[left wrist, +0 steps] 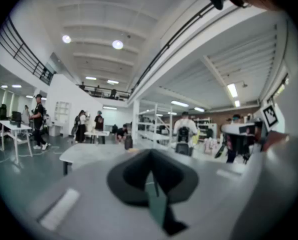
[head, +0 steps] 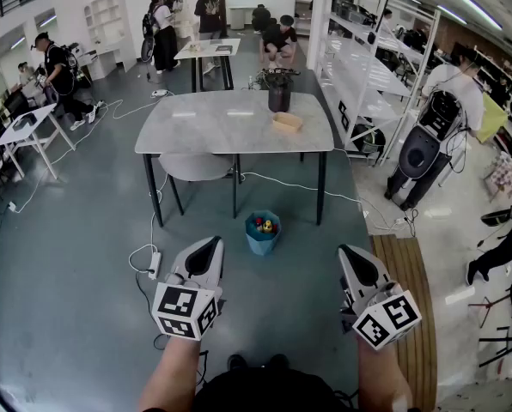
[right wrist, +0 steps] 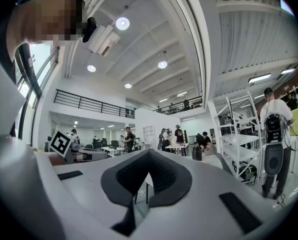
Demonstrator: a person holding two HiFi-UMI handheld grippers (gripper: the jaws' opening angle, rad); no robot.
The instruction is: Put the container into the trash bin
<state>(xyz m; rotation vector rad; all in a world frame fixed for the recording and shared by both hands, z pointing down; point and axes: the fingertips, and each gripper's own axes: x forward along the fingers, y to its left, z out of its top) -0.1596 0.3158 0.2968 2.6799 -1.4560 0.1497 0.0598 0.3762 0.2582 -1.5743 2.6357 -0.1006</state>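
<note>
Grey workshop floor with a grey table (head: 213, 125) at centre, head view. On the table's right half lies the container (head: 288, 121), a small, shallow, tan box, flat on the top; its long axis runs roughly left to right with a slight slant, and its detail is too small to resolve. A dark pot (head: 278, 94) stands just behind it. On the floor before the table's near edge stands the trash bin (head: 263, 234), blue, upright, mouth upward, holding small yellow, red and green items. The left gripper (head: 211, 245) and right gripper (head: 350, 252) hover near the bin, well apart from the container; each has its jaws pressed together on nothing.
</note>
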